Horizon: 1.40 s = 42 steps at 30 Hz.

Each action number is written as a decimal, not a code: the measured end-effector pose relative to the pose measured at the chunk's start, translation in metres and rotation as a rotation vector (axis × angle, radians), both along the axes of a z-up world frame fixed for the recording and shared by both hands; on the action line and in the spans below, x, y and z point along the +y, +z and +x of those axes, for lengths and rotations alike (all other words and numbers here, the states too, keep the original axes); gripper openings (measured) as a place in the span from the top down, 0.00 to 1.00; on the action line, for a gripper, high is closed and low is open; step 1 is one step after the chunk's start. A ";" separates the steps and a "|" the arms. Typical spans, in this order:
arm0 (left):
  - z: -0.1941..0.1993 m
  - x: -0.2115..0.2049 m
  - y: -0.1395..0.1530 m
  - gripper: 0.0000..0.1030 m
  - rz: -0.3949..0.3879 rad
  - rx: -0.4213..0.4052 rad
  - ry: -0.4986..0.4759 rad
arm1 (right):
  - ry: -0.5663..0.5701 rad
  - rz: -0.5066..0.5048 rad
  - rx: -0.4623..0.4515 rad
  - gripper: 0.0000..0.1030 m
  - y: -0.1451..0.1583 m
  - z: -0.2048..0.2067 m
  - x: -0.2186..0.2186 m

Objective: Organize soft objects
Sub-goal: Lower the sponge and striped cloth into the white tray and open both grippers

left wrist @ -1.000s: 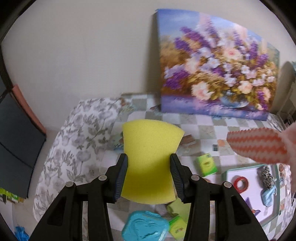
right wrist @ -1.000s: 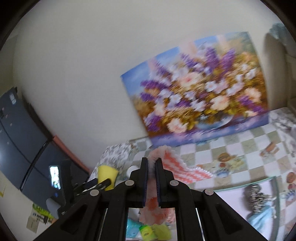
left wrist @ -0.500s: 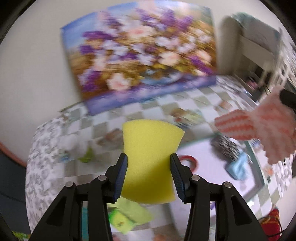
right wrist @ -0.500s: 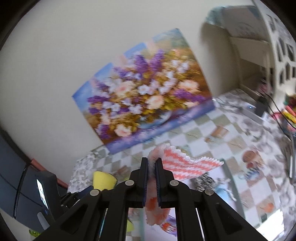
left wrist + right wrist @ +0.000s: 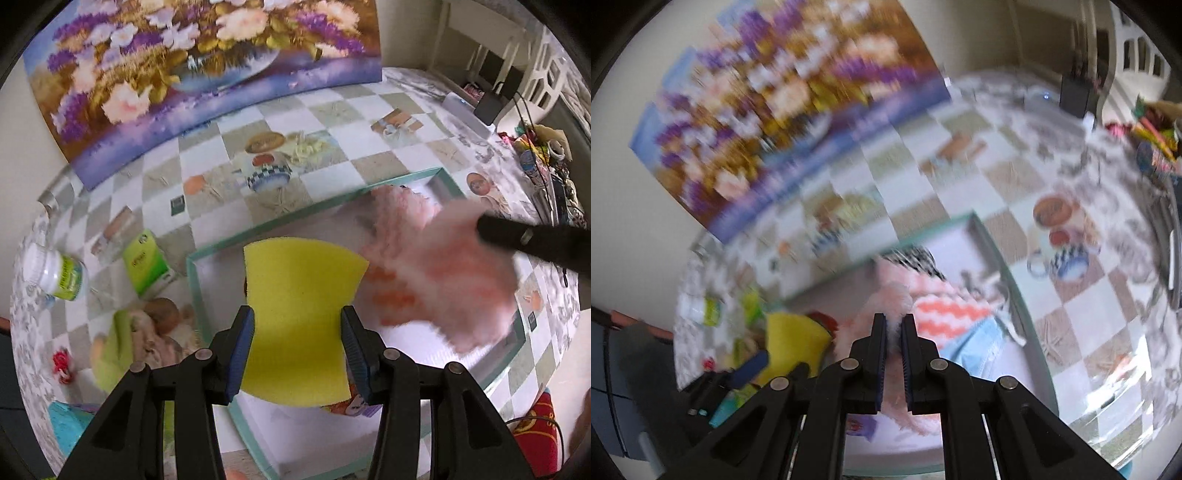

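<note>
Your left gripper (image 5: 297, 354) clamps the sponge (image 5: 299, 317), right gripper (image 5: 894, 332) pinches the cloth (image 5: 945, 314); both over the tray (image 5: 280, 229), neither dropped yet

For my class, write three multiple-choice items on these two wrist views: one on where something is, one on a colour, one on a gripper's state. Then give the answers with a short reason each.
1. Where does the floral painting stand?
A. Flat inside the tray
B. At the far side of the table, by the wall
C. On the floor

2. What colour is the sponge in the left gripper?
A. Yellow
B. Blue
C. White

3. What is the state of the right gripper?
A. Wide open and empty
B. Shut on a bottle
C. Shut on the pink and orange zigzag cloth

Answers: 1 B, its lower edge meets the checked tablecloth beyond the teal-rimmed tray. 2 A, the pad between the blue-padded fingers is plain yellow. 3 C, fluffy pink fabric is pinched between the nearly closed fingers.
</note>
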<state>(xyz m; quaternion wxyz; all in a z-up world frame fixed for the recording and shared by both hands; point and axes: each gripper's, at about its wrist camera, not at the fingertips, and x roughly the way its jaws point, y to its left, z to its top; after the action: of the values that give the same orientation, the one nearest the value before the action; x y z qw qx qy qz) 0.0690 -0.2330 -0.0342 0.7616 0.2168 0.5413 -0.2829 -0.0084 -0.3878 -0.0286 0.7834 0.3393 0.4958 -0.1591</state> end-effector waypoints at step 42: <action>0.076 0.111 0.045 0.39 -0.150 0.004 0.380 | 0.142 -0.175 0.037 0.64 0.027 0.027 0.053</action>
<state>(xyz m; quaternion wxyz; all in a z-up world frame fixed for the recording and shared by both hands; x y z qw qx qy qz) 0.1453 -0.1218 0.0103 0.8143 0.0527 0.5512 -0.1742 0.0188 -0.3349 -0.0020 0.8100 0.2308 0.5171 -0.1522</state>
